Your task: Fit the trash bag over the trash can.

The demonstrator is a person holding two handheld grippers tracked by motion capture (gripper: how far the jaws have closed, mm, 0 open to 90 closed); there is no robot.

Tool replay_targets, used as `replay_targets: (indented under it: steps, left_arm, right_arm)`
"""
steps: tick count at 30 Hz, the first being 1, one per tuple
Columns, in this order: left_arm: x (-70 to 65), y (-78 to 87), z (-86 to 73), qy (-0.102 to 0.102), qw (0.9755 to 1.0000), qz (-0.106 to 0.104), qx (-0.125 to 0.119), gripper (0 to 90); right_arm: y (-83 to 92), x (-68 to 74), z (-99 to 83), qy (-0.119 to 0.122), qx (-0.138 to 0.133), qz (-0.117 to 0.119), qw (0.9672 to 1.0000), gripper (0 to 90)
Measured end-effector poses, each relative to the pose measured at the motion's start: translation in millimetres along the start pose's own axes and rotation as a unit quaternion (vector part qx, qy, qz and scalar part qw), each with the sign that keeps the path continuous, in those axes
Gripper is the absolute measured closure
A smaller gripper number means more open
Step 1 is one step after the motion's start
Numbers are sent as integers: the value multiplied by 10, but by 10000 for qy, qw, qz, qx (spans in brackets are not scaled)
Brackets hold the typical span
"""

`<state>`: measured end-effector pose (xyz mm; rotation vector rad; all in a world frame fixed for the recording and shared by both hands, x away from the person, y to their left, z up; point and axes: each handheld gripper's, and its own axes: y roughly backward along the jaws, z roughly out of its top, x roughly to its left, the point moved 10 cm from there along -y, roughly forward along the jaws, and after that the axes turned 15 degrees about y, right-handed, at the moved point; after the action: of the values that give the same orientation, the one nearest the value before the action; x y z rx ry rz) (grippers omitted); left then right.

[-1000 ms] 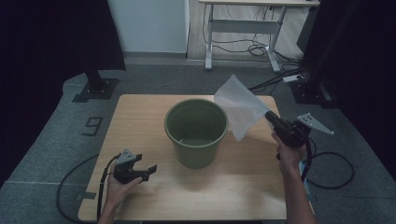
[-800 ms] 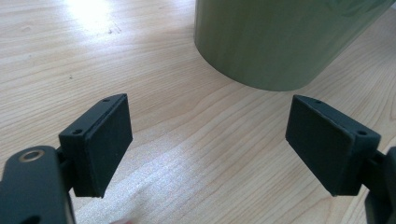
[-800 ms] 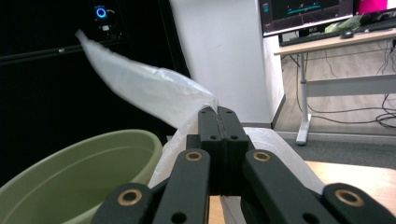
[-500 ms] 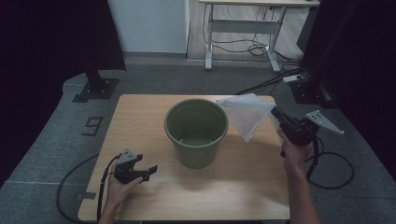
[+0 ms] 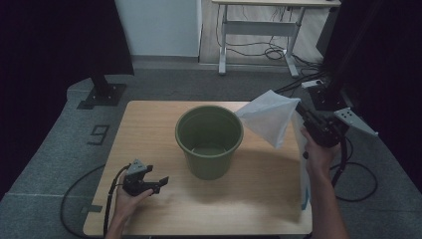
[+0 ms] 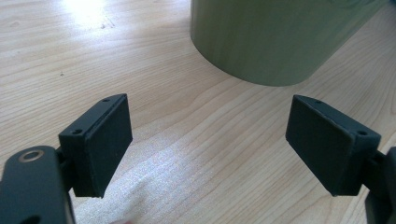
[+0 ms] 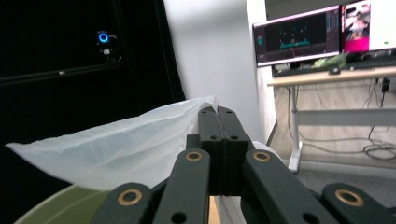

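Wooden table (image 5: 164, 119) fills frame centre, green bin (image 5: 209, 141) mid-table. My right gripper (image 5: 304, 116), right of frame, clamped on white bag (image 5: 268, 118) — bag held in air beside bin rim. Left gripper (image 5: 160, 181), lower left, jaws apart, idle on table. Step as I judge it: lining bin. Next — spread bag mouth over rim; left needed for opposite edge.

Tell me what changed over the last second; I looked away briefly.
The right tongs, shut on the white plastic bag, rose and swung the bag's loose end flatter beside the green bucket. The left tongs stayed open on the table; the bucket stayed put.
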<state>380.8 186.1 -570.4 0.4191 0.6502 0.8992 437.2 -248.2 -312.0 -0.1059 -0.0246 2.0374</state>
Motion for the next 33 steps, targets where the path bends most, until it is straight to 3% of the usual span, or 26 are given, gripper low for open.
replay_targets:
  steps: [8, 17, 23, 33]
  left_arm:
    - [5, 16, 9, 10, 10000, -8, -22, 145]
    - [2, 11, 8, 25, 10000, -12, -16, 146]
    - [0, 7, 14, 29, 10000, -28, -24, 147]
    - [28, 28, 28, 58, 10000, -22, -55, 147]
  right_arm:
    - [25, 67, 333, 106, -339, -7, 9994, 889]
    - [-60, 305, 423, 247, -387, 212, 9987, 889]
    - [-225, 637, 250, 426, -124, 520, 9977, 889]
    - [-472, 987, -106, 461, 251, 896, 9946, 889]
